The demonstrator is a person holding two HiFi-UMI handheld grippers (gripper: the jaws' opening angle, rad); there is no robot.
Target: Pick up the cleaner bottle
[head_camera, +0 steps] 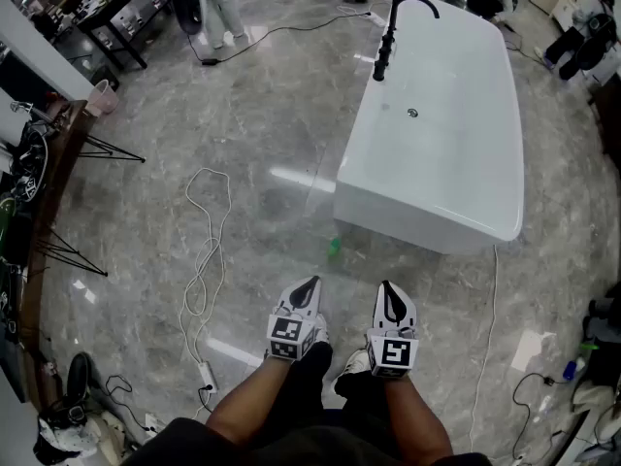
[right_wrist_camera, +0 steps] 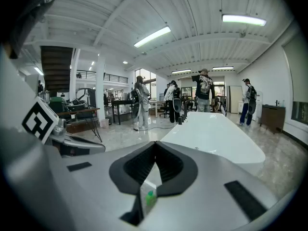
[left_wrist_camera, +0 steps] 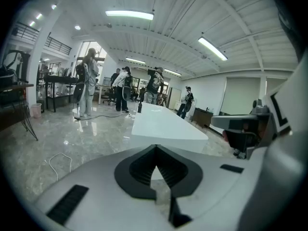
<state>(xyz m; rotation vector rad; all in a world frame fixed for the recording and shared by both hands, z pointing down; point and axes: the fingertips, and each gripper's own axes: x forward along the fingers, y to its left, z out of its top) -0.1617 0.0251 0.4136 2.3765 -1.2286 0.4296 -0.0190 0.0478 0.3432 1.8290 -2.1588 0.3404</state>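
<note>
Two closed tools, one bottle, one bathtub

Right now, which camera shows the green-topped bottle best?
The head view: the cleaner bottle sits unobstructed on the floor by the bathtub. The right gripper view shows a sliver through the right tool's gap; the left gripper view doesn't show it clearly.

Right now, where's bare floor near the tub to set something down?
Bare floor between the white cable and the bathtub, except the green bottle at the tub's near corner. Crowded along the left edge: stand legs, wires, a shoe.
</note>
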